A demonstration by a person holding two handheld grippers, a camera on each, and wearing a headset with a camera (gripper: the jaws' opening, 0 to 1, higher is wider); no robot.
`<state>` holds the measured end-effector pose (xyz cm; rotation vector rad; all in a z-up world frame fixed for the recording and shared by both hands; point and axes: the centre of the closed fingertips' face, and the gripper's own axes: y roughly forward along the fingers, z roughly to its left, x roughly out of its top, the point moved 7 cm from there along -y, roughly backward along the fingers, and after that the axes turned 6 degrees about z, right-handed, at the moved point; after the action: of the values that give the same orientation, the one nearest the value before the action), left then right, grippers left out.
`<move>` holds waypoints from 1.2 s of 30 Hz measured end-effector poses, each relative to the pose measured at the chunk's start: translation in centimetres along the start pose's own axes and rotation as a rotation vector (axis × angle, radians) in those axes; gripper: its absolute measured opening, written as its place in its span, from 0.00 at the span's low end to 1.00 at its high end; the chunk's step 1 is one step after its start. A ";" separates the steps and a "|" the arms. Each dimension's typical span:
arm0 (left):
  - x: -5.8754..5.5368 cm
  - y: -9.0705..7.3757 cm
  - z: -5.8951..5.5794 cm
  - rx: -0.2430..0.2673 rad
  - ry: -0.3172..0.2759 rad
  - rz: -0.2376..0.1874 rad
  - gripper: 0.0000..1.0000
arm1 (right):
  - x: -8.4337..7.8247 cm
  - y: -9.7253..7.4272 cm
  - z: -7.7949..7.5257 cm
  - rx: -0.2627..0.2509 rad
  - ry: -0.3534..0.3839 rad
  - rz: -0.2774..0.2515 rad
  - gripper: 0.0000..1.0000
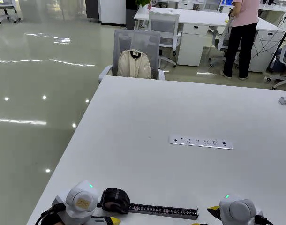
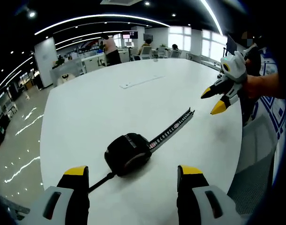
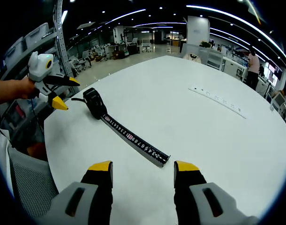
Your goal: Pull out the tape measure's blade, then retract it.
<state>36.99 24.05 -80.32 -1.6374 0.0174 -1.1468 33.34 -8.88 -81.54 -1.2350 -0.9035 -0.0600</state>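
- Head view: the black tape measure [image 1: 115,200] lies on the white tabletop [image 1: 180,103] near its front edge, with its blade [image 1: 164,211] drawn out flat toward the right.
- Left gripper view: the left gripper [image 2: 133,169] is spread wide and holds nothing; the case lies just ahead of its jaws.
- Right gripper view: the right gripper [image 3: 143,165] is also spread and empty, with the blade's tip just ahead of it.
- A power strip [image 1: 200,142] sits farther back on the tabletop.

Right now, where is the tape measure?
In the head view, the tape measure lies bottom left on the table, between left gripper and right gripper.
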 end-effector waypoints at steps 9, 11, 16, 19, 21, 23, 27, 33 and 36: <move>-0.6 -1.3 -0.3 0.032 -0.037 -0.019 0.77 | -0.2 -0.8 1.3 -0.017 0.032 -0.008 0.57; -0.7 -1.6 -0.3 0.039 -0.045 -0.024 0.77 | -0.2 -1.1 1.7 -0.020 0.036 -0.011 0.58; -0.9 -2.3 -0.6 0.061 -0.051 -0.023 0.80 | -0.3 -1.7 2.3 -0.026 0.051 -0.022 0.59; -1.1 -2.7 -0.8 0.066 -0.052 -0.026 0.81 | -0.2 -2.2 2.7 -0.031 0.058 -0.027 0.59; -1.3 -2.8 -1.0 0.067 -0.055 -0.029 0.81 | -0.3 -2.4 2.9 -0.035 0.062 -0.032 0.59; -1.6 -3.1 -1.1 0.070 -0.060 -0.028 0.81 | -0.4 -2.6 3.1 -0.038 0.067 -0.036 0.60; -2.0 -3.5 -1.4 0.078 -0.064 -0.028 0.82 | -0.6 -3.1 3.6 -0.042 0.067 -0.033 0.61; -2.5 -4.3 -2.0 0.089 -0.081 -0.033 0.83 | -1.0 -3.6 4.4 -0.045 0.072 -0.036 0.62; -2.6 -4.8 -2.3 0.093 -0.085 -0.035 0.84 | -1.1 -4.0 4.6 -0.054 0.080 -0.042 0.63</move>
<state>31.57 25.75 -78.54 -1.6074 -0.1178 -1.0877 28.06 -7.06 -78.95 -1.2548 -0.8631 -0.1668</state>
